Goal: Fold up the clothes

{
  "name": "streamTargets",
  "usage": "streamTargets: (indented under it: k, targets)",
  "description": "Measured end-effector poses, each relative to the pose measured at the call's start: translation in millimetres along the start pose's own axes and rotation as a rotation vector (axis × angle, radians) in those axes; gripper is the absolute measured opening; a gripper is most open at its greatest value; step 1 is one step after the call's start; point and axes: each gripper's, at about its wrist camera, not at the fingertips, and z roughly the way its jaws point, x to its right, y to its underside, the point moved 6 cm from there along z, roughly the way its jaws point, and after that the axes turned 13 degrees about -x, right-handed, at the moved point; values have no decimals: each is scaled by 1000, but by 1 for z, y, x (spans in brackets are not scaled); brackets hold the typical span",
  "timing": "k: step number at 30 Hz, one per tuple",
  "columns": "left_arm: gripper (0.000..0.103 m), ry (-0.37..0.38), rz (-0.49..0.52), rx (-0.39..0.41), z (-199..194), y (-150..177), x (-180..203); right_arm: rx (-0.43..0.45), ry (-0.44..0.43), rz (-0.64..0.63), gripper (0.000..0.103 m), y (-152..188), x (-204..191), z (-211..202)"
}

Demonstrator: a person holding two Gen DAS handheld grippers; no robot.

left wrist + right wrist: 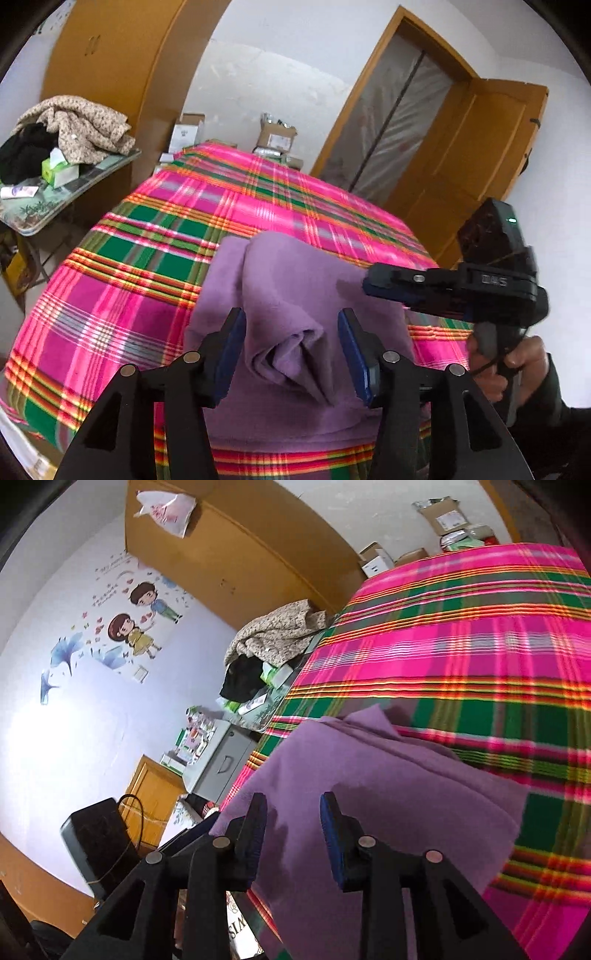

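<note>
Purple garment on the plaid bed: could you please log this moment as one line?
purple garment: partly folded on plaid bed | left tongs: open, over a fold | right tongs: open, above cloth

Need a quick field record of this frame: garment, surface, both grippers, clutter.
garment: purple cloth, partly folded, bunched ridge between the left fingers
surface: bed with pink and green plaid cover
left gripper: open, straddling the ridge, pads not pressing
right gripper: open, over flat purple cloth, nothing between jaws
side table: beige and black clothes heaped, tissue box
background: cardboard boxes past the bed, wooden door open
</note>
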Motion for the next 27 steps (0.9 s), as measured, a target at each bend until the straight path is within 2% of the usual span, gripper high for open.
streamTargets:
  k: [3,4,5,6,8,12,19,25,27]
  targets:
    - [51,3,-39,-30,14,-1,-9,10,1,12,32,6,7,-6]
    - [44,19,-48,-35,16,0,-11,12,3,16,32,7,9,-8]
    - [19,34,-55,-38,18,0,-13,16,4,21,32,9,11,-11]
    - [13,49,-60,-37,17,0,-14,21,4,27,32,10,14,-13]
    - [13,89,-71,-15,11,-3,-14,34,4,37,32,12,18,-18]
    - [13,123,-69,42,-7,-4,-19,66,12,42,32,12,21,-26]
    - [13,98,-181,-70,20,33,-56,65,73,27,32,14,27,-21]
    - [18,55,-159,-67,11,34,-56,109,140,-10,31,17,24,-30]
    - [18,35,-151,-58,4,34,-58,112,174,-14,24,16,29,-30]
